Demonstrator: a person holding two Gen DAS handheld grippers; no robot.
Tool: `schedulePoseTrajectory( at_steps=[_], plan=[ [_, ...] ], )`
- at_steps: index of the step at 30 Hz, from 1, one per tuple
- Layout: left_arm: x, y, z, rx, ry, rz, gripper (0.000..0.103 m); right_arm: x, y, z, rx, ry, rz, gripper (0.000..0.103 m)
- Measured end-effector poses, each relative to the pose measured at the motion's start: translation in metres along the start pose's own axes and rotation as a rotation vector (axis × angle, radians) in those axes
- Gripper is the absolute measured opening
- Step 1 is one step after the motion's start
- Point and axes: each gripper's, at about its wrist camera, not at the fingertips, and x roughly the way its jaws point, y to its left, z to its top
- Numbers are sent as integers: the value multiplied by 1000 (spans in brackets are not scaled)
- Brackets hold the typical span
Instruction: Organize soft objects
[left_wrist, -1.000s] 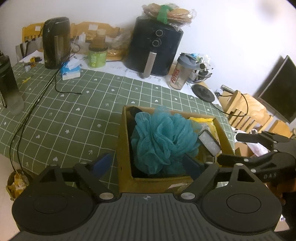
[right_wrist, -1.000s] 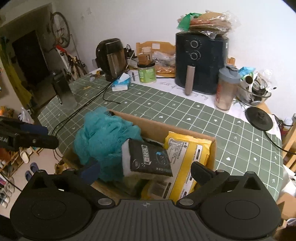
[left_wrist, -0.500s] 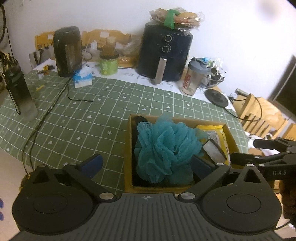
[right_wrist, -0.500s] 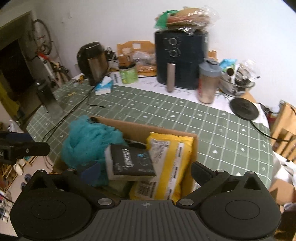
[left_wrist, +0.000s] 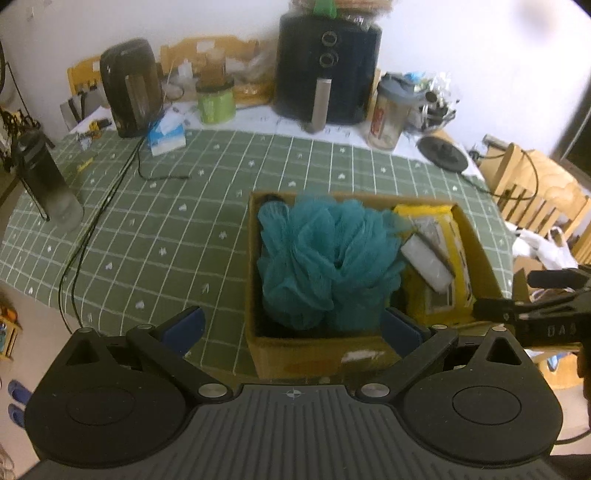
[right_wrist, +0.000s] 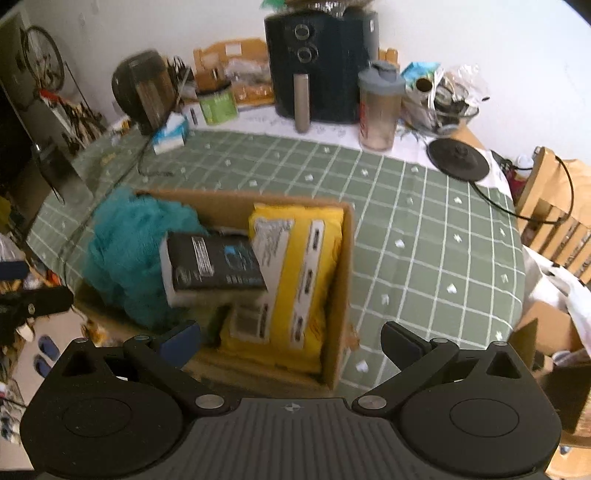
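Note:
An open cardboard box (left_wrist: 317, 354) sits on the green checked tablecloth (left_wrist: 177, 229). It holds a teal mesh bath pouf (left_wrist: 325, 258), a yellow soft pack (left_wrist: 424, 299) and a white sponge in a black wrapper (right_wrist: 214, 262) lying on top. My left gripper (left_wrist: 291, 328) hovers just before the box's near wall, open wide and holding nothing. In the right wrist view the pouf (right_wrist: 125, 251) fills the left of the box (right_wrist: 340, 295) and the yellow pack (right_wrist: 306, 266) leans on its right wall. My right gripper (right_wrist: 291, 339) is open and empty above the near right corner.
Along the back stand a black air fryer (left_wrist: 327, 70), a dark kettle (left_wrist: 131, 88), a green jar (left_wrist: 216, 103), a shaker bottle (left_wrist: 388, 110) and a tissue box (left_wrist: 166, 133). A dark bottle (left_wrist: 48, 184) and a black cable (left_wrist: 92, 229) are at left. Wooden chairs (left_wrist: 535, 192) are at right.
Both grippers drew back from the box, which now looks smaller and farther off. The left jaws opened a little wider. The things in the box stayed put.

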Motion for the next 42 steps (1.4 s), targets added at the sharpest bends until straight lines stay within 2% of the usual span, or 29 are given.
schedulePoseTrajectory(
  at_steps=[9, 18, 23, 29, 31, 33, 36, 38, 40, 42],
  plan=[
    [15, -6, -9, 2, 101, 5, 103, 10, 1, -17, -31, 110, -35, 103],
    [23, -9, -16, 6, 166, -12, 103, 14, 5, -23, -43, 144, -32, 103],
    [23, -7, -16, 1, 166, -18, 103, 7, 9, -20, -63, 69, 5, 103],
    [21, 2, -15, -23, 163, -20, 103, 5, 30, -12, -278, -99, 0, 100],
    [20, 6, -14, -34, 158, -20, 103, 10, 38, -10, -364, -142, -15, 89],
    [20, 9, -14, -44, 154, -22, 103, 17, 45, -9, -440, -168, -33, 84],
    [18, 16, -14, -58, 144, -30, 103, 29, 55, -12, -545, -206, -38, 70],
    [17, 18, -14, -65, 137, -40, 103, 35, 59, -14, -606, -224, -42, 56],
    [15, 21, -14, -69, 126, -57, 103, 37, 61, -12, -626, -233, -23, 28],
    [13, 21, -14, -67, 110, -69, 103, 32, 56, -4, -582, -230, 7, 27]
  ],
)
